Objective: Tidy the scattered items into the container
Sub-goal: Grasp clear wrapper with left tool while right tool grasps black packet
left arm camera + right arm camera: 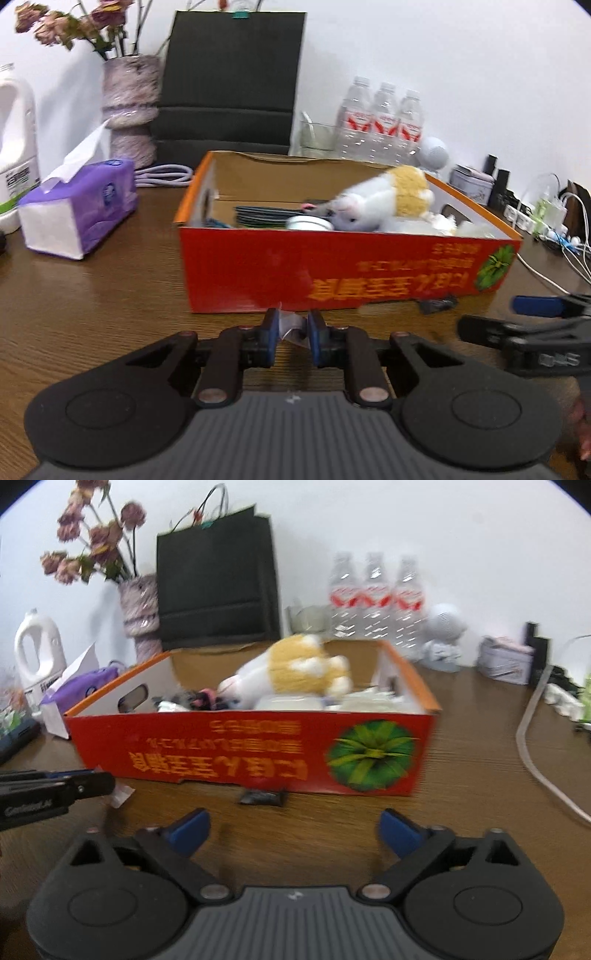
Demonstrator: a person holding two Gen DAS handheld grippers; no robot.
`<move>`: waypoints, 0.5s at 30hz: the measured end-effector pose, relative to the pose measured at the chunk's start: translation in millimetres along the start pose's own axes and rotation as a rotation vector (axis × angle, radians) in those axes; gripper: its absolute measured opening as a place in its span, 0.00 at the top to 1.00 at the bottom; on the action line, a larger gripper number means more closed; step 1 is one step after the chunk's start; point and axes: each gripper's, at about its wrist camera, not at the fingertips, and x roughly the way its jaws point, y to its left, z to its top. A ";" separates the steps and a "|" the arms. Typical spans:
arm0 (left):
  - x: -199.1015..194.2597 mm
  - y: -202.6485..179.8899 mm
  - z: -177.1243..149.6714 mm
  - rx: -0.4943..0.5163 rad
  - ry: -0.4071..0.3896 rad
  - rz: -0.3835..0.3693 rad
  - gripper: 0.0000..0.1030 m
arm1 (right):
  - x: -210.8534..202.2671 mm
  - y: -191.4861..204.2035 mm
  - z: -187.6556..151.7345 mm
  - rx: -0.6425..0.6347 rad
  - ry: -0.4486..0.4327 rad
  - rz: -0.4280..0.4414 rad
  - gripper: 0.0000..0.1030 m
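Observation:
A red cardboard box with an orange rim stands on the brown table; it also shows in the right wrist view. Inside lie a white and yellow plush toy, also seen from the right wrist, and several small items. My left gripper is shut on a small clear and white packet, low in front of the box; the packet shows in the right wrist view. My right gripper is open and empty. A small black packet lies just ahead of it against the box front, also visible from the left wrist.
A purple tissue pack, a white jug, a vase of dried flowers, a black paper bag, three water bottles and a small white speaker line the back. Cables and chargers lie right.

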 end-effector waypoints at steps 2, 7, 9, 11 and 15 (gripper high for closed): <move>-0.2 4.8 0.7 -0.005 0.000 -0.003 0.83 | 13.1 8.5 7.5 -0.003 0.018 -0.021 0.30; 1.9 10.9 1.2 -0.032 0.011 -0.025 0.83 | 29.3 19.9 16.8 -0.013 0.051 -0.046 0.43; 1.7 10.9 1.2 -0.033 0.009 -0.030 0.83 | 27.2 24.9 16.2 -0.035 0.053 -0.039 0.59; 1.4 10.7 1.1 -0.031 0.006 -0.032 0.83 | 24.4 29.0 16.1 -0.042 0.056 -0.034 0.73; 0.5 12.6 0.1 -0.039 0.007 -0.033 0.83 | 20.8 31.3 13.5 -0.033 0.049 -0.030 0.77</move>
